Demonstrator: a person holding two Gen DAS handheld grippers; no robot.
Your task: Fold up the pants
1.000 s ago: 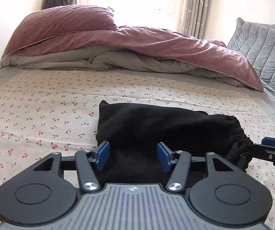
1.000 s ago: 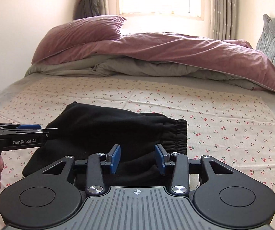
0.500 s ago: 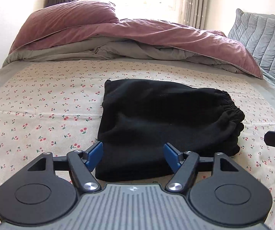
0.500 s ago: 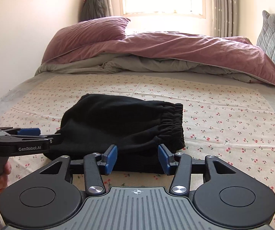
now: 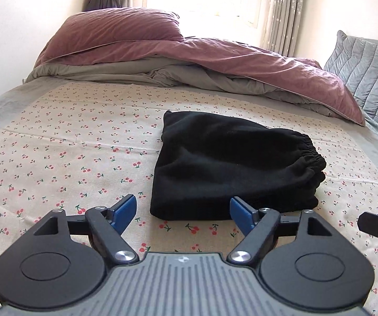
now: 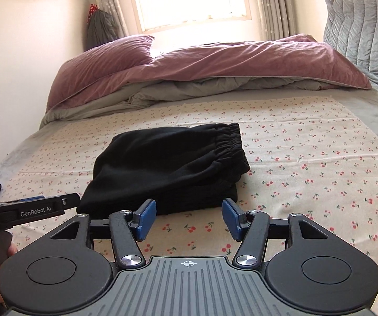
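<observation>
Pants [image 5: 231,168] folded (black), just beyond both hand-held grippers, left hand-held gripper [image 5: 182,214] and right hand-held gripper [image 6: 187,220] opening, empty.

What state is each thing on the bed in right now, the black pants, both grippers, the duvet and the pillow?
black pants: folded into a compact stack, lying flat on the cherry-print sheet, elastic waistband on the right.
left gripper: jaws opening, nothing between them, clear of the pants.
right gripper: jaws opening, nothing between them, clear of the pants.
duvet: rumpled, bunched at the head of the bed.
pillow: resting on the duvet.
</observation>
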